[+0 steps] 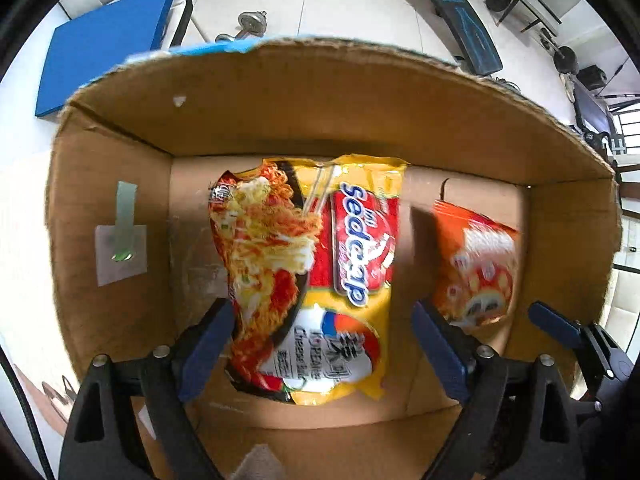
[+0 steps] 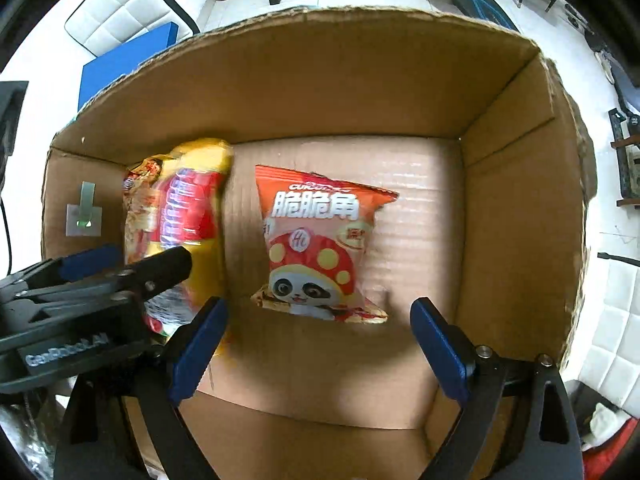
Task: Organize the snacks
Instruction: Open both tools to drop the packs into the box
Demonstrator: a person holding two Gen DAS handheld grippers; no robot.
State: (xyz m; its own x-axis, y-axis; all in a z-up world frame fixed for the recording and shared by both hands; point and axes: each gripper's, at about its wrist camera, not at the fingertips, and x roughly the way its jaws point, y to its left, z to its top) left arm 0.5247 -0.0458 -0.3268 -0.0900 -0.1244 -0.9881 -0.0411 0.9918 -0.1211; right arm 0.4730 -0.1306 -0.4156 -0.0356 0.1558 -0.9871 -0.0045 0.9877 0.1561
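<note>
Left tool: my left tool (image 1: 322,342) hangs over the cardboard box (image 1: 328,120) with its blue fingers spread wide and nothing between them.
Noodle packet: the yellow noodle packet (image 1: 320,276) lies flat on the box floor, left of centre. In the left wrist view its near end sits between my spread fingertips, closer to the left fingertip (image 1: 208,344); I cannot tell whether that fingertip touches the wrapper.
Right tool: my right tool (image 2: 318,344) is also open and holds nothing, above the near part of the box floor.
Snack bag: the orange snack bag (image 2: 320,248) with a panda print lies flat on the box floor, just beyond my right fingertips and between their lines, apart from both.
Packets together: the noodle packet (image 2: 180,220) is to the left of the snack bag, near it, with a strip of bare cardboard between them.
Cross view: from the right wrist I see the left tool (image 2: 132,268) coming in from the left over the noodle packet; from the left wrist the snack bag (image 1: 476,264) looks blurred, to the right of my right fingertip.
Box wall: a white sticker (image 1: 120,248) with a grey strip is on the left inner wall.
Surroundings: a blue pad (image 1: 108,44) lies beyond the box.
</note>
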